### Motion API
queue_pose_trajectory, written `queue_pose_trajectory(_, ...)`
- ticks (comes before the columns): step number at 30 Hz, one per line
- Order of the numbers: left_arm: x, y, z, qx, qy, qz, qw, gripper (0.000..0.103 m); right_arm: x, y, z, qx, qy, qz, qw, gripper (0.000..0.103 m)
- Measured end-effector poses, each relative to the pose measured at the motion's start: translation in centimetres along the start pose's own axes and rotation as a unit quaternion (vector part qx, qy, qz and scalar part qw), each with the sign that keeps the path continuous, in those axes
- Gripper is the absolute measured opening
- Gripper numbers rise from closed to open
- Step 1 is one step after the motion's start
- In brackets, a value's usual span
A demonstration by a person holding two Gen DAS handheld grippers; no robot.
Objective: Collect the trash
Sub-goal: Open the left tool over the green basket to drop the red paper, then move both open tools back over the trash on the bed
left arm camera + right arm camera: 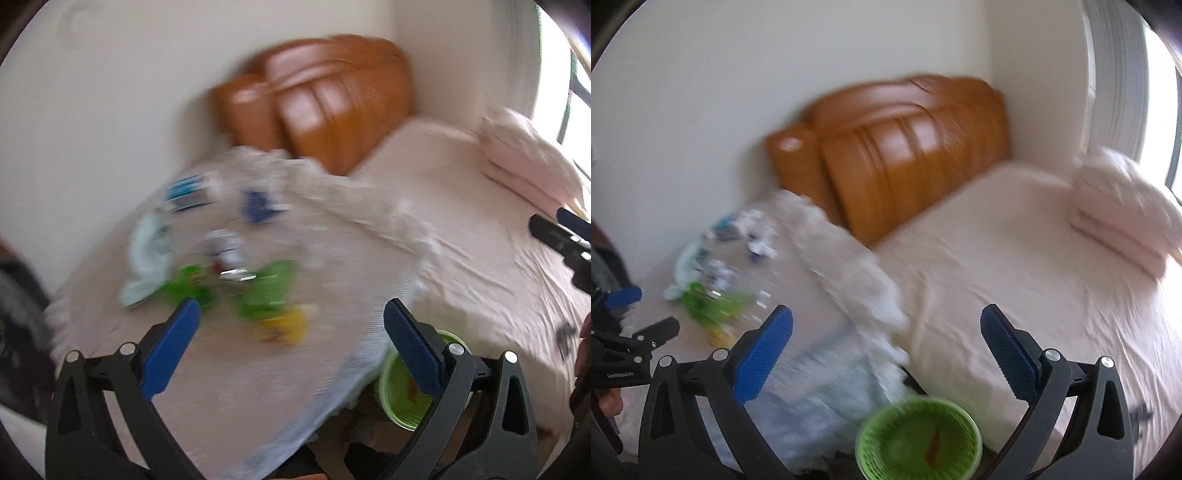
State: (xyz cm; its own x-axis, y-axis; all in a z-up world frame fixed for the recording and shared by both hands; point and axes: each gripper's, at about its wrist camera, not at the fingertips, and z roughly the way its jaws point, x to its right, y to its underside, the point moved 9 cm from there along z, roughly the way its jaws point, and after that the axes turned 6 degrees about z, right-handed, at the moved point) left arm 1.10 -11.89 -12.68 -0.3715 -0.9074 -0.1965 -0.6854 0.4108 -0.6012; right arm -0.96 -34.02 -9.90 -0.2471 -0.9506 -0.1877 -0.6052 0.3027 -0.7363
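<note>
**Both grippers open and empty above the bed, trash gathered on the sheet**

Both pictures were smeared by motion, so fine detail was lost.

Nearest, the left gripper (291, 314), black-framed with blue ribbed pads, had its jaws spread as wide as they go, with nothing between them. The right gripper (886, 319), of the same build, also stood wide open and gripped nothing.

Just below and between the right gripper's fingers stood the round green plastic basket with a slotted wall (919, 437), at the near edge of the bed with the pale pink sheet (1015, 266). The left wrist view showed the basket partly behind its right finger.

Left of the basket and touching the bed's near edge lay a crumpled clear plastic bag (827, 384), spread over the sheet.

Beyond the basket, farther left, the trash lay scattered on or under that plastic: green wrappers (266, 291), a yellow packet (284, 326), a white-and-red packet (225, 251), a pale crumpled tissue or cloth (147, 254), and blue-and-white cartons (190, 192). Whether these sat inside the bag or on top of it could not be told.

Far right of the basket lay a folded pale pink quilt (1123, 214). Farthest, behind everything, stood the orange-brown wooden headboard (905, 151) against the cream wall (738, 74).
</note>
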Motion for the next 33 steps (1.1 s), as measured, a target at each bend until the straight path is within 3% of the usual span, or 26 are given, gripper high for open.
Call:
queue_pose_trajectory(5, -7.2, 2.6, -0.7, -0.009, -0.04, -0.065, 0.997, 0.095, -6.1, -0.9, 1.3, -0.002, -0.046, -0.019, 0.999, 0.101)
queue_pose_trajectory(11, -11.1, 5.0, -0.1, -0.025, -0.047, -0.109, 0.9926, 0.095, -10.9, 0.3, 2.0, -0.022, -0.064, -0.041, 0.997, 0.101)
queue_pose_trajectory(22, -13.1, 5.7, 5.4, -0.054, -0.014, -0.077, 0.9955, 0.095, -13.5, 2.4, 4.0, -0.063, -0.051, -0.04, 0.996, 0.101)
queue_pose_trajectory(33, -15.4, 6.1, 9.3, -0.072, 0.023, -0.044, 0.9961, 0.095, -20.1, 10.4, 10.9, -0.143, -0.058, -0.084, 0.984, 0.101)
